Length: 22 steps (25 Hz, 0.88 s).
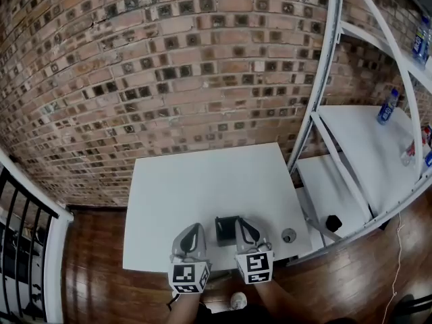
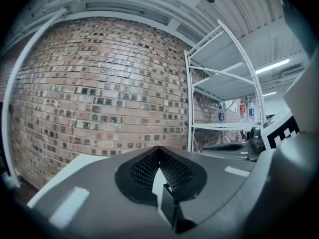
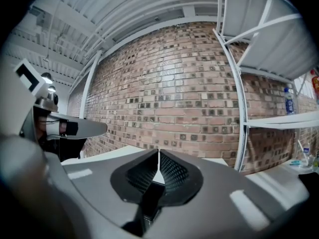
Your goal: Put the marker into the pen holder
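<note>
The left tongs (image 2: 159,151) are pressed together at the tips, with nothing between them. The right tongs (image 3: 158,153) are pressed together too, and they hold nothing. In the head view both sit low over the near edge of the white worktop (image 1: 202,177), side by side, with the left tongs (image 1: 194,228) a little apart from the right tongs (image 1: 244,224). The black pen holder (image 1: 226,230) stands on the worktop between them, just beside the right tongs. I cannot make out the marker in any view. A small round grey thing (image 1: 289,235) lies on the worktop near its right edge. Behind the worktop is a brick wall (image 1: 169,66). To the right stands a white shelf rack (image 1: 364,147) with a blue bottle (image 1: 387,106) on one shelf and a small black thing (image 1: 333,223) lower down. The floor (image 1: 94,262) is dark brown wood, and a white railing (image 1: 30,201) stands at the far left.
</note>
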Available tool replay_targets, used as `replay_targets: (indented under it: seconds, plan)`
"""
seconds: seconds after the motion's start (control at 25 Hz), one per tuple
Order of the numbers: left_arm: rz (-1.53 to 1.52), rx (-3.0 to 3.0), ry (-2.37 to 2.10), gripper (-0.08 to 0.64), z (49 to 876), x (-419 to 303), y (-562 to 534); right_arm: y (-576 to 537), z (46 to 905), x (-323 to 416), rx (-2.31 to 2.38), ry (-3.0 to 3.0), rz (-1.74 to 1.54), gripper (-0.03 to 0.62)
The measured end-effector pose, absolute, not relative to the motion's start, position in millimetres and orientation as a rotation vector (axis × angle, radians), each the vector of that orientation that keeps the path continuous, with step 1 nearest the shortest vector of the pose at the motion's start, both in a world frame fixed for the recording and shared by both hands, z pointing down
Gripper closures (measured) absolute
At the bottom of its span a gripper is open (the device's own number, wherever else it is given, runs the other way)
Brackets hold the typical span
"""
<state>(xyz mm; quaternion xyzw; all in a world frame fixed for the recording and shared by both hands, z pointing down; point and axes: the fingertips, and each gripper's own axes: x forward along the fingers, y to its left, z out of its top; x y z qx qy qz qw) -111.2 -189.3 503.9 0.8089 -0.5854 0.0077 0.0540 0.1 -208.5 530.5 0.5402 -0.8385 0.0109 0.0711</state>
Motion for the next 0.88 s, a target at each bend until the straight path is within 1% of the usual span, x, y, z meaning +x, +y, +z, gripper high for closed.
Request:
replay_targets:
  seconds: [0.12,0.88]
  plan:
    - [0.009,2.461,-1.791,0.546,499.9,-112.5,-188.7,-205.7,521.0,-1.0,1.625,-2.537,-0.009,0.59]
    - [0.008,2.483,-1.815,0.546,487.6,-114.9,-179.1,-193.7,487.7,-15.5,1.6,-2.599,-0.061,0.591]
